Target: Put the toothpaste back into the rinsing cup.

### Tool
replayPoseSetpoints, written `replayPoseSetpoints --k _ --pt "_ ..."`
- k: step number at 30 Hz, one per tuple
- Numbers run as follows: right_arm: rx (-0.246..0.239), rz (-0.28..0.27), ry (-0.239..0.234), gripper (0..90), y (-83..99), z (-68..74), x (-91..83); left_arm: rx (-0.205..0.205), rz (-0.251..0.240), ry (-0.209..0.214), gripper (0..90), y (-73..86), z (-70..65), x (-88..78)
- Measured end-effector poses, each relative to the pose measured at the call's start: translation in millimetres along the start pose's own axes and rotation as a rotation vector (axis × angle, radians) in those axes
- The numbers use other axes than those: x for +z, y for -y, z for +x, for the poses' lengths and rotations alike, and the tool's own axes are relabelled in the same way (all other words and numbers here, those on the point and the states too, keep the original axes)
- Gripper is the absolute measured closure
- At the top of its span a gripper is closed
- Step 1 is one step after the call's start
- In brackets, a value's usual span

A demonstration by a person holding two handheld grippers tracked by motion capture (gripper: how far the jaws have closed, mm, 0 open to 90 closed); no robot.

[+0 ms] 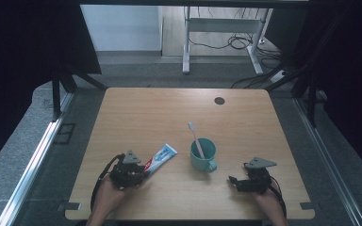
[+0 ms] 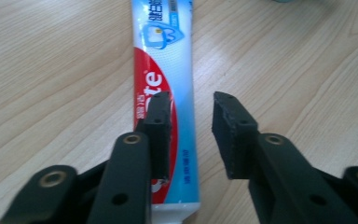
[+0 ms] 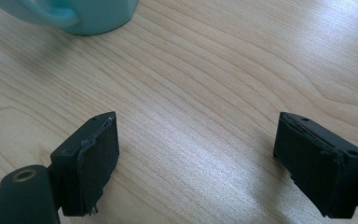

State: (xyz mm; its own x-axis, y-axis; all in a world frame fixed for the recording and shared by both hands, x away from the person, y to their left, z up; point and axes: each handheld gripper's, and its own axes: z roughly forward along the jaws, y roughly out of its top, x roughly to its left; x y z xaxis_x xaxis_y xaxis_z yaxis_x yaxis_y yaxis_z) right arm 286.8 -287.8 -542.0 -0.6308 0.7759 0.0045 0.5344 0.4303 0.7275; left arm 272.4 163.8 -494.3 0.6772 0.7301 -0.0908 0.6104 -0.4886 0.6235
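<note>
A red, white and blue toothpaste tube (image 1: 162, 157) lies flat on the wooden table (image 1: 146, 113), left of a teal mug (image 1: 202, 154) that holds a white toothbrush (image 1: 195, 136). My left gripper (image 1: 143, 169) sits at the tube's near end. In the left gripper view the tube (image 2: 168, 60) runs under the left jaw, and my left gripper (image 2: 191, 100) stands open with its pads off the tube. My right gripper (image 1: 231, 180) rests near the front edge, right of the mug. It (image 3: 196, 126) is wide open over bare wood, with the mug's base (image 3: 88, 14) at the upper left.
A dark round grommet (image 1: 219, 100) sits near the table's far edge. Behind the table stands a white desk frame (image 1: 186, 42) with cables on the floor. Dark curtains hang at both sides. A person's hands come in from the front edge.
</note>
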Motion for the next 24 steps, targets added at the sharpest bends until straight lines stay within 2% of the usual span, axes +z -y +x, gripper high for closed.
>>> replayPoseSetpoints --k 3,6,7,12,14,15,18,21,24 --pt "0.000 0.000 0.000 14.0 0.0 0.0 0.0 -0.006 0.016 -0.008 55.8 -0.2 2.2 -0.5" --pt "0.000 0.000 0.000 14.0 0.0 0.0 0.0 -0.018 0.042 -0.019 42.9 -0.8 3.6 0.4" --pt "0.001 0.000 0.000 14.0 0.0 0.1 0.0 -0.019 0.055 -0.027 42.9 -1.3 4.2 1.3" --pt "0.000 0.000 0.000 14.0 0.0 0.0 0.0 -0.025 0.126 -0.049 28.4 -6.7 7.8 5.6" --pt "0.000 0.000 0.000 14.0 0.0 0.0 0.0 -0.027 0.137 -0.050 25.4 -7.7 8.1 6.6" --pt "0.000 0.000 0.000 14.0 0.0 0.0 0.0 -0.024 0.163 -0.039 23.8 -9.7 8.8 8.6" --pt "-0.001 0.000 0.000 14.0 0.0 0.0 0.0 -0.017 0.181 -0.034 23.4 -11.9 9.1 10.6" --pt "0.000 0.000 0.000 14.0 0.0 0.0 0.0 -0.017 0.200 -0.038 23.4 -15.9 9.1 14.3" --pt "0.000 0.000 0.000 14.0 0.0 0.0 0.0 0.001 0.250 -0.049 24.1 -22.8 9.4 19.8"
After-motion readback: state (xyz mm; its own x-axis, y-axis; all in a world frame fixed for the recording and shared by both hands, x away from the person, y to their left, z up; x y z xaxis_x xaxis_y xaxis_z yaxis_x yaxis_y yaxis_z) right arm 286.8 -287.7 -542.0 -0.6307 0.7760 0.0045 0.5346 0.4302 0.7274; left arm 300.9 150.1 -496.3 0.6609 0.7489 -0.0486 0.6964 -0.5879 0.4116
